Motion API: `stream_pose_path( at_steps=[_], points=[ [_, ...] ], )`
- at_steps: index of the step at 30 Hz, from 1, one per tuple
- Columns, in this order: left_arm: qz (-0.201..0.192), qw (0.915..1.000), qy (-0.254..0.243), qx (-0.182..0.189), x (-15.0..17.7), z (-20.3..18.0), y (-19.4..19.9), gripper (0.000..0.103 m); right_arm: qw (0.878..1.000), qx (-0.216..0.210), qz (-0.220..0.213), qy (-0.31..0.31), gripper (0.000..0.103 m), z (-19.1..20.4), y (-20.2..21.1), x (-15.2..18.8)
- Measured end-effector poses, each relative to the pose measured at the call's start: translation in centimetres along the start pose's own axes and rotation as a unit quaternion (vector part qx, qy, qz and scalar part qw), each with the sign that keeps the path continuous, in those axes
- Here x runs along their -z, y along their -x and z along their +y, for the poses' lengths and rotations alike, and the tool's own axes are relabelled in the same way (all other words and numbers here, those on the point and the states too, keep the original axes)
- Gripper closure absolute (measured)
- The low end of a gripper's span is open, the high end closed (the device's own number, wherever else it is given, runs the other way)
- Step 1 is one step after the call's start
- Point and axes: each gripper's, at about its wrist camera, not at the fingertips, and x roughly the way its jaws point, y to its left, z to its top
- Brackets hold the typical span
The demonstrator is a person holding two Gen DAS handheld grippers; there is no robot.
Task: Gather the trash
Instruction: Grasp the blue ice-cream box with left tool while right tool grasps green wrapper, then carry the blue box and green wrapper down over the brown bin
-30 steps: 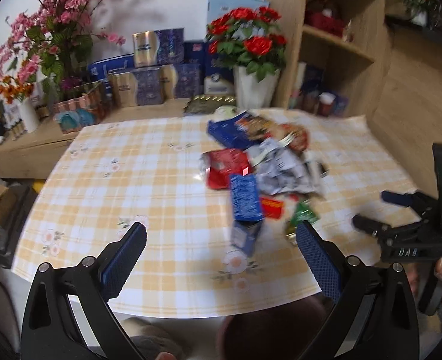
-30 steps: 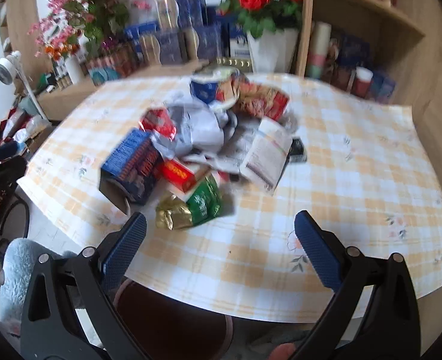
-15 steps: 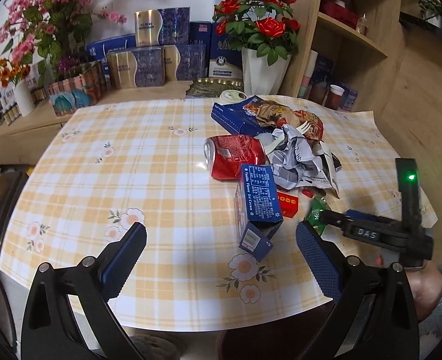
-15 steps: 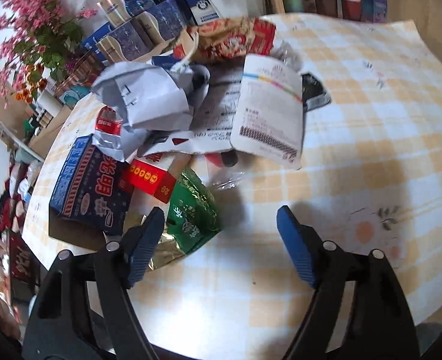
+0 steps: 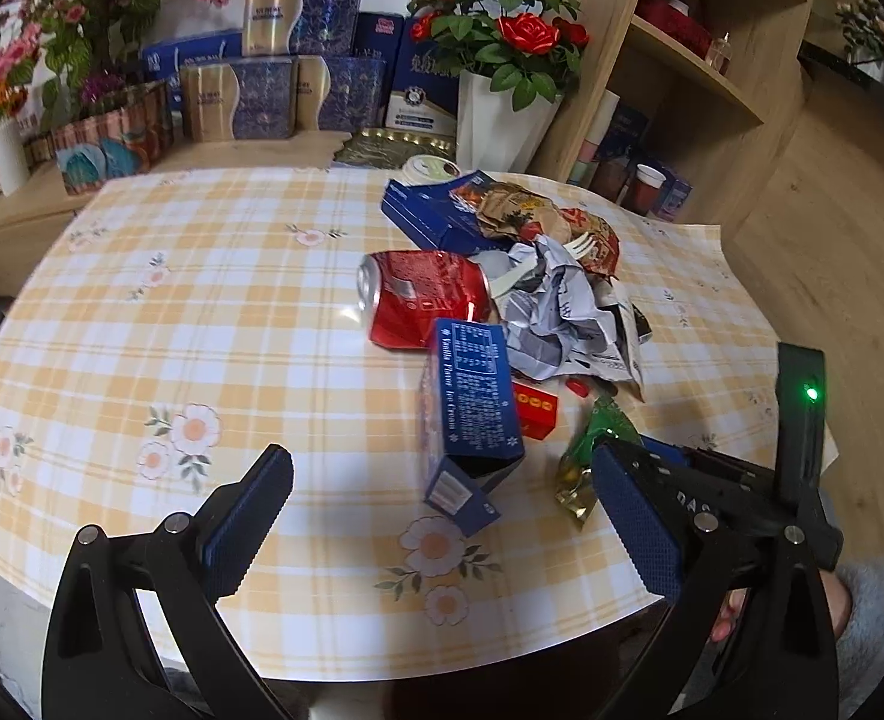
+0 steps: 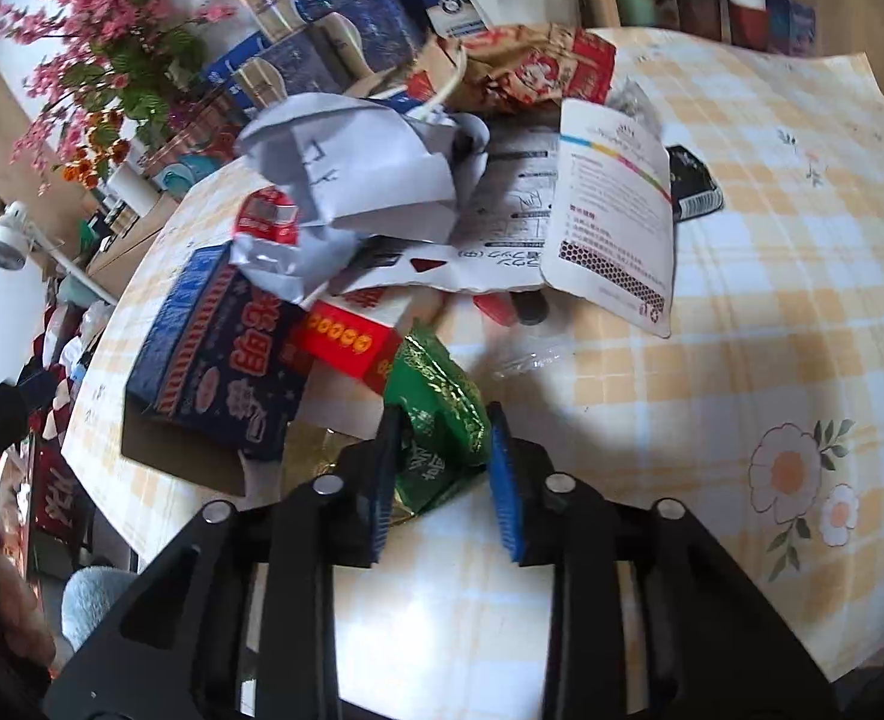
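Observation:
A pile of trash lies on the yellow-checked table (image 5: pixel 201 312): a crushed red can (image 5: pixel 423 297), a blue ice-cream box (image 5: pixel 472 402), crumpled paper (image 6: pixel 351 168), a small red box (image 6: pixel 345 339), a white leaflet (image 6: pixel 613 222) and a green-gold foil wrapper (image 6: pixel 435 420). My right gripper (image 6: pixel 445 468) has its jaws closed in around the green wrapper, both pads touching it on the table. It also shows in the left wrist view (image 5: pixel 622 456) at the wrapper (image 5: pixel 592 438). My left gripper (image 5: pixel 442 516) is wide open and empty above the table's near edge, in front of the blue box.
A white vase of red roses (image 5: pixel 502 96) and stacked blue gift boxes (image 5: pixel 273 78) stand behind the table. A wooden shelf unit (image 5: pixel 682 60) rises at the back right. A pink flower plant (image 5: pixel 51 30) is at the back left. A dark phone-like item (image 6: pixel 691 183) lies by the leaflet.
My right gripper moved forward and down to the green wrapper and its jaws narrowed from wide open to closing on it. My left gripper moved slightly closer to the pile, still open.

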Motion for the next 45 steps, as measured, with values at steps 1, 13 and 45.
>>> stream_pose_path(
  at_steps=[1, 13, 45],
  points=[
    [0.002, 1.0000, 0.002, 0.004, -0.1, 0.0, -0.2, 0.006, 1.000, -0.002, -0.004, 0.002, 0.074, 0.0, 0.4, 0.1],
    [0.044, 0.9990, -0.001, 0.001, -2.0, -1.1, -6.4, 0.011, 0.999, -0.001, -0.050, -0.005, 0.075, -2.8, 4.6, 1.1],
    [0.061, 0.9898, -0.088, 0.094, 9.1, -2.9, 2.4, 0.067, 0.994, -0.004, -0.111, -0.006, 0.075, -1.1, 11.6, 8.7]
  ],
)
